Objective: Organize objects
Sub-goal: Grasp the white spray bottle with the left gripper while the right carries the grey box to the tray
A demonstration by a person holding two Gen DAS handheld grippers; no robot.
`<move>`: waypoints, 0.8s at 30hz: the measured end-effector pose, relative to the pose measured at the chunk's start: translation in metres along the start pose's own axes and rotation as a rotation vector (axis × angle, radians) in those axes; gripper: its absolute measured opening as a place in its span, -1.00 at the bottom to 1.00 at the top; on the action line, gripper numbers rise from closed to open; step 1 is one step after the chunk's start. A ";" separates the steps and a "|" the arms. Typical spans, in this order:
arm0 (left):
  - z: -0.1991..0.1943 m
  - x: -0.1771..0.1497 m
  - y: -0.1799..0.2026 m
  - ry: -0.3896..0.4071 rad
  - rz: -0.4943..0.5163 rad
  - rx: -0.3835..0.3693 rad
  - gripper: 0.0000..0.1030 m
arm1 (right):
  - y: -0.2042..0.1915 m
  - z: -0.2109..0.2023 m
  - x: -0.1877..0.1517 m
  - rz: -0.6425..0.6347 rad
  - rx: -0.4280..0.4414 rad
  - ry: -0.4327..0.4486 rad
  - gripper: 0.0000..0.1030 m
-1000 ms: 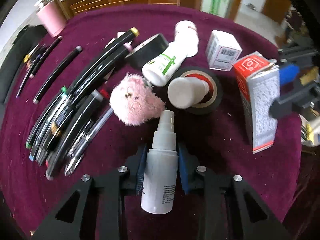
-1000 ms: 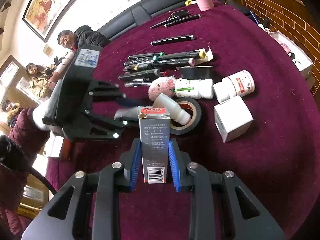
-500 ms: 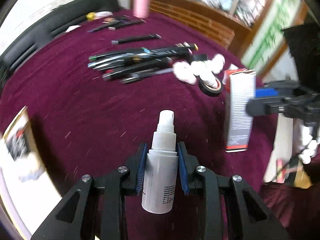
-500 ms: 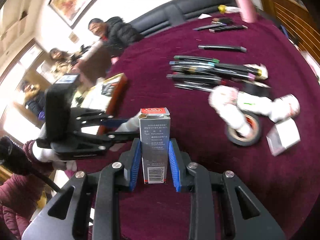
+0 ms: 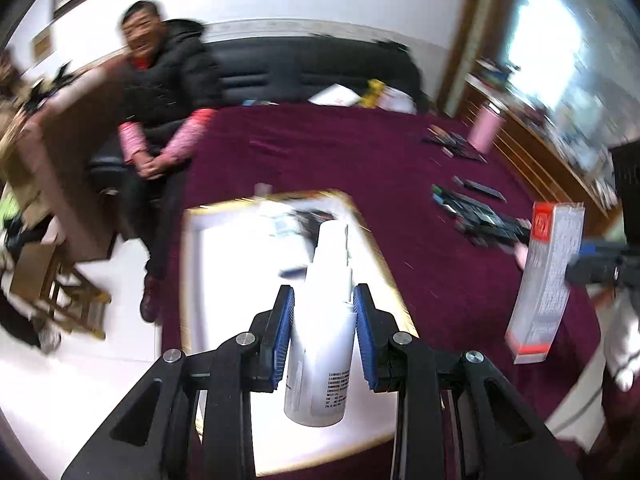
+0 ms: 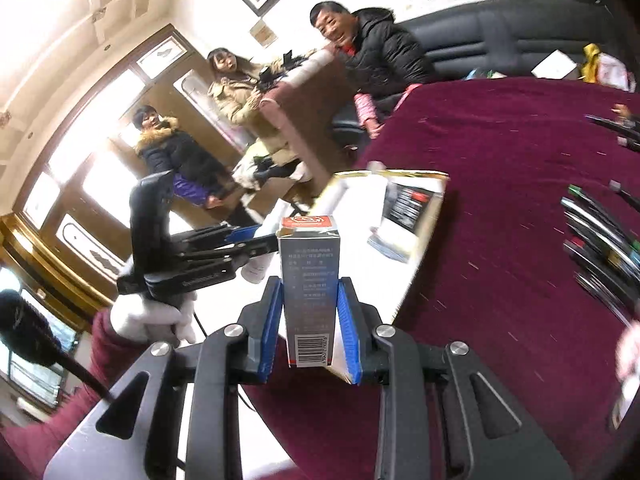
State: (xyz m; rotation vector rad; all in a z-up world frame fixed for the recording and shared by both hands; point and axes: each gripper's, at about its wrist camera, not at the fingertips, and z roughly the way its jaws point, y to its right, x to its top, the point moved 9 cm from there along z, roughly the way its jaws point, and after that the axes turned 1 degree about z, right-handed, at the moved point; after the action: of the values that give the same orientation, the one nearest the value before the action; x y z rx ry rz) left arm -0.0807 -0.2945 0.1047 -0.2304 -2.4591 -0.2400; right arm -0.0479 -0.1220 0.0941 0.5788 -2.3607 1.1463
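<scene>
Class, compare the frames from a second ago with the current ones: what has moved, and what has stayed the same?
Both claws swung away from the clutter of pens and bottles toward the gold-edged white tray. The left claw now holds the white spray bottle over it, and the right claw carries the red-topped box alongside. Unchanged: both grips stay shut, and the pens remain on the maroon cloth.

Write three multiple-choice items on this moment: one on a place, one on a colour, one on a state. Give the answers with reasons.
1. The white plastic spray bottle is
A. lying on the cloth
B. between the left gripper's pads
C. inside the pink cup

2. The top of the tall grey cardboard box is
A. red
B. green
C. yellow

3. The right gripper is
A. open
B. shut on nothing
C. shut on the box

Answers: B, blue pads press both sides of the bottle; A, its top flap is red; C, both pads clamp the box upright above the gold-edged white tray.
</scene>
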 end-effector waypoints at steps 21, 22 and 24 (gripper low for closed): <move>0.162 0.012 -0.106 -0.120 -0.281 -0.021 -0.50 | 0.087 0.217 0.042 0.202 -0.230 -0.208 -0.50; 0.163 0.014 -0.106 -0.121 -0.278 -0.019 -0.50 | 0.089 0.219 0.042 0.201 -0.238 -0.204 -0.49; 0.167 0.017 -0.108 -0.125 -0.282 -0.022 -0.50 | 0.087 0.219 0.044 0.203 -0.236 -0.195 -0.49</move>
State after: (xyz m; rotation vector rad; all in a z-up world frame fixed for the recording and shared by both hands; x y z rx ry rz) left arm -0.2168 -0.3588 -0.0260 0.0978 -2.6105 -0.3834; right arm -0.1776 -0.2574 -0.0558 0.3903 -2.7251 0.9068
